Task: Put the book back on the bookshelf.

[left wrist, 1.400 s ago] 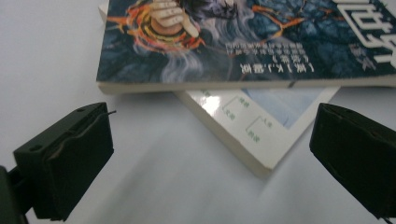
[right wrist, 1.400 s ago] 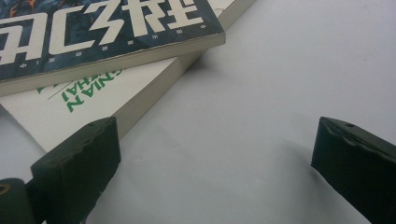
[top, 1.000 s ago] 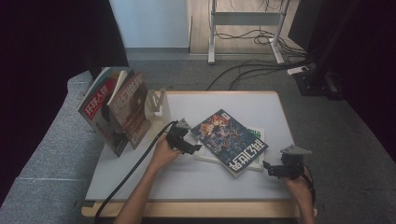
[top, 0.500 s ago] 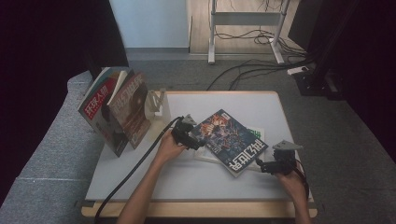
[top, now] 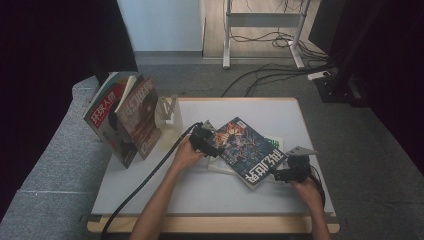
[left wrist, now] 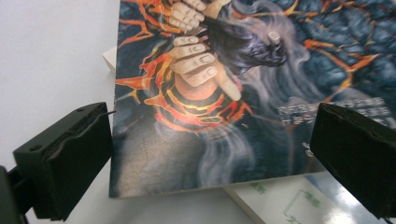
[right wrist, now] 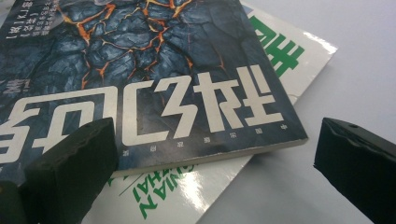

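Two open hand-held grippers, left [top: 214, 145] and right [top: 280, 175], flank the dark magazine [top: 247, 150] lying atop a white booklet [right wrist: 289, 51].

**Around the work area: what else stands in view**

A white surface [top: 150, 195] with a pale wooden front edge carries a stand of upright magazines [top: 124, 117] at its far left corner, their covers leaning and fanned toward the camera. Just beside them sits a small light-coloured holder [top: 168, 111], possibly a bookend, though the high view is too coarse to be sure. Beyond the surface lies grey carpet floor [top: 350, 145], where black cables [top: 270, 75] trail toward a white metal desk frame [top: 262, 20]. A power strip [top: 320, 76] lies near the dark curtain [top: 390, 65] at right.
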Demonstrator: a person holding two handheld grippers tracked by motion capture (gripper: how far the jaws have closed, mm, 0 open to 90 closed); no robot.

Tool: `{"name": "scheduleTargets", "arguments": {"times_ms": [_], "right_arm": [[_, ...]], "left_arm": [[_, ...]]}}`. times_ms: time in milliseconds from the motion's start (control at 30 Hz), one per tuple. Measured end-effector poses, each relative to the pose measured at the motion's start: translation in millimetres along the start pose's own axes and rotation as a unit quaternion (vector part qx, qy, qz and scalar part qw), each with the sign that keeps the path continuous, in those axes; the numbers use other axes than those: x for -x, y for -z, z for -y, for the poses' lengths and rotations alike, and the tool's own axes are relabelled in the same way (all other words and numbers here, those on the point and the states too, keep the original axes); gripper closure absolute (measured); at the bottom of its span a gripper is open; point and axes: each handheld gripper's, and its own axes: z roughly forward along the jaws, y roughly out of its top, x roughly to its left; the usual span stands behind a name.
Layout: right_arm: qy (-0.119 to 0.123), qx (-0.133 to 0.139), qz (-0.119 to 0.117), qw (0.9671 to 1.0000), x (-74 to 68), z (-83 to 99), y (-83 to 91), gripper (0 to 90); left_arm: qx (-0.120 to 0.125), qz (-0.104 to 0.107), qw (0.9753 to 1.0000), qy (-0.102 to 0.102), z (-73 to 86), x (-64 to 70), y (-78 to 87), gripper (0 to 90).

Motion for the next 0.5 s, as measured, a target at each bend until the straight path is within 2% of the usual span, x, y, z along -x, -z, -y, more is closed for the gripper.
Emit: {"name": "scheduleTargets", "arguments": {"times_ms": [133, 233, 333, 500], "right_arm": [[-0.006, 0.0, -0.009, 0.9999, 0.1, -0.8, -3.6, 0.0], [-0.005, -0.002, -0.01, 0.9999, 0.4, -1.6, -4.6, 0.0], [-0.005, -0.002, -0.011, 0.9999, 0.4, -1.3, -4.5, 0.0], [-0.005, -0.002, -0.01, 0.9999, 0.0, -1.1, -4.5, 0.0]], "left_arm": [[-0.004, 0.004, 0.9999, 0.009, 0.8, -5.5, -6.4, 0.0], [0.0, 0.016, 0.9996, 0.023, 2.1, -9.1, -8.9, 0.0], [0.0, 0.024, 0.9994, 0.026, 1.7, -8.0, -10.7, 0.0], [-0.006, 0.016, 0.9995, 0.027, 1.3, -5.8, -9.4, 0.0]]}}
